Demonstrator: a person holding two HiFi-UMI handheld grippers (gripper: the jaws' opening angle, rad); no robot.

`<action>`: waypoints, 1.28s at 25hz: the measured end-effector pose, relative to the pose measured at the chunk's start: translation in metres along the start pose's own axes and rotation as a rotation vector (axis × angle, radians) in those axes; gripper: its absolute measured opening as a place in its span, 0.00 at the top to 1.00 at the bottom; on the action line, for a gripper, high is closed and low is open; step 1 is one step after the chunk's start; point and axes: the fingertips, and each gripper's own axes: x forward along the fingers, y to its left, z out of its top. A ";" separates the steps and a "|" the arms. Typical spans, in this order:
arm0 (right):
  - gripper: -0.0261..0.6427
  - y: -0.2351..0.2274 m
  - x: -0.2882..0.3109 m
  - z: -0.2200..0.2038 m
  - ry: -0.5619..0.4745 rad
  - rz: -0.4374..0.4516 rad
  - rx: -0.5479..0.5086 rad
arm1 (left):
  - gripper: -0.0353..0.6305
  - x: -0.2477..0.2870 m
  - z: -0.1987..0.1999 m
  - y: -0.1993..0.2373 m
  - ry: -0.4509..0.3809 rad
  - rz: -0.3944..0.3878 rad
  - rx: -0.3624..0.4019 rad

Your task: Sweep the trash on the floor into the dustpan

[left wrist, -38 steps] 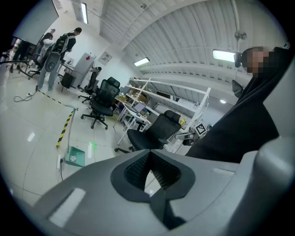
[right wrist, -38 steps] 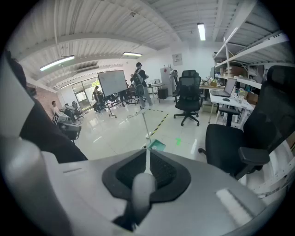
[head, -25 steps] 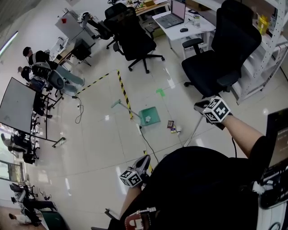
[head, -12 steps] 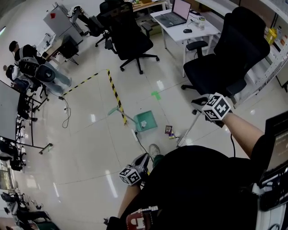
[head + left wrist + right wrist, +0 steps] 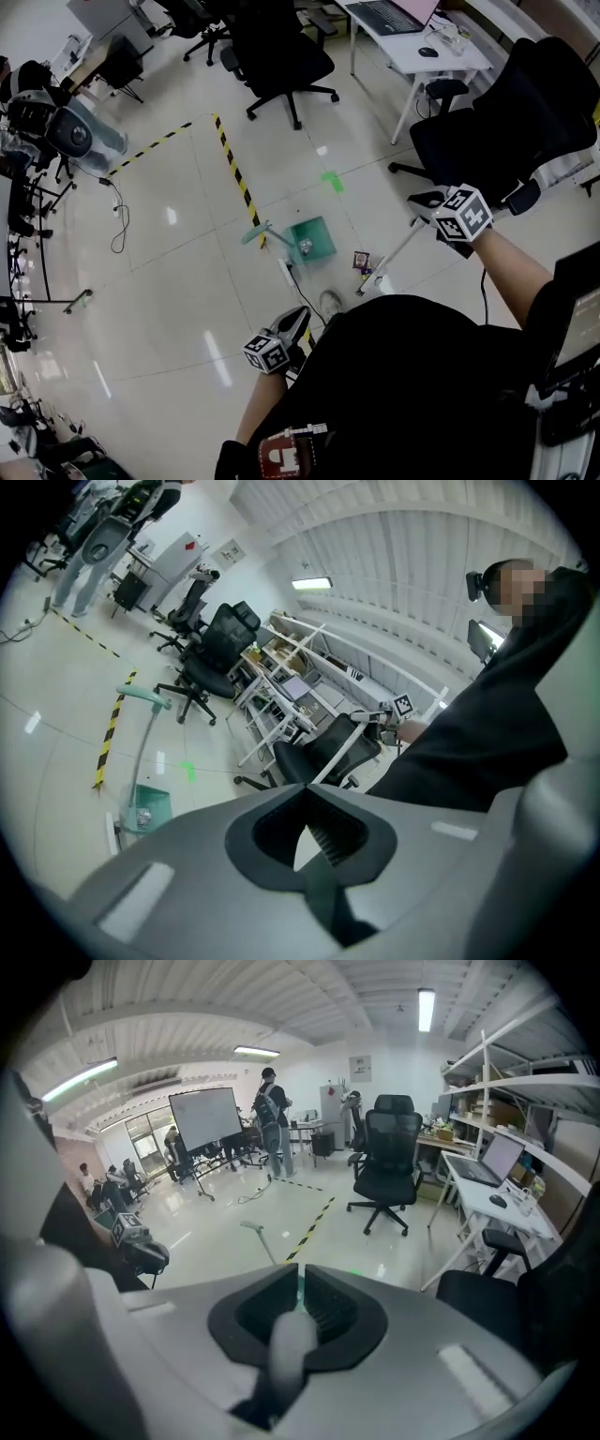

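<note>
A green dustpan [image 5: 317, 236] lies on the floor with its long handle [image 5: 253, 232] pointing left; a small crumpled piece [image 5: 305, 247] sits in it. Loose wrappers [image 5: 360, 261] lie just right of the pan. My right gripper [image 5: 448, 217] is shut on a white broom handle [image 5: 398, 251], whose lower end [image 5: 363, 286] rests just below the wrappers. In the right gripper view the handle [image 5: 286, 1349] runs between the jaws of the right gripper [image 5: 300, 1290]. My left gripper [image 5: 292, 330] hangs low near my body, shut and empty. In the left gripper view the left gripper [image 5: 306, 794] points towards the dustpan [image 5: 150, 804].
Black office chairs [image 5: 281, 56] stand behind the pan and at the right [image 5: 511, 131]. A white desk [image 5: 422, 37] with a laptop is at the back right. Yellow-black floor tape [image 5: 234, 173] runs up to the pan. A cable [image 5: 117, 211] lies at the left. My shoe [image 5: 329, 302] is near the broom.
The person has stepped forward and the view has swung, so pan and wrappers lie closer below. The broom's lower end has come nearer the wrappers. Both grippers stay shut.
</note>
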 end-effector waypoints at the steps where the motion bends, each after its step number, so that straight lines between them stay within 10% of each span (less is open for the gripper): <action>1: 0.93 -0.002 0.008 0.007 0.002 0.014 -0.008 | 0.94 0.001 0.003 0.005 -0.005 0.012 -0.011; 17: 0.93 -0.055 0.123 0.056 0.058 0.168 -0.197 | 0.95 0.032 -0.004 -0.023 -0.071 0.227 -0.115; 32: 0.95 -0.068 0.180 0.102 -0.065 0.061 -0.161 | 0.95 -0.009 -0.006 -0.008 -0.059 0.280 -0.135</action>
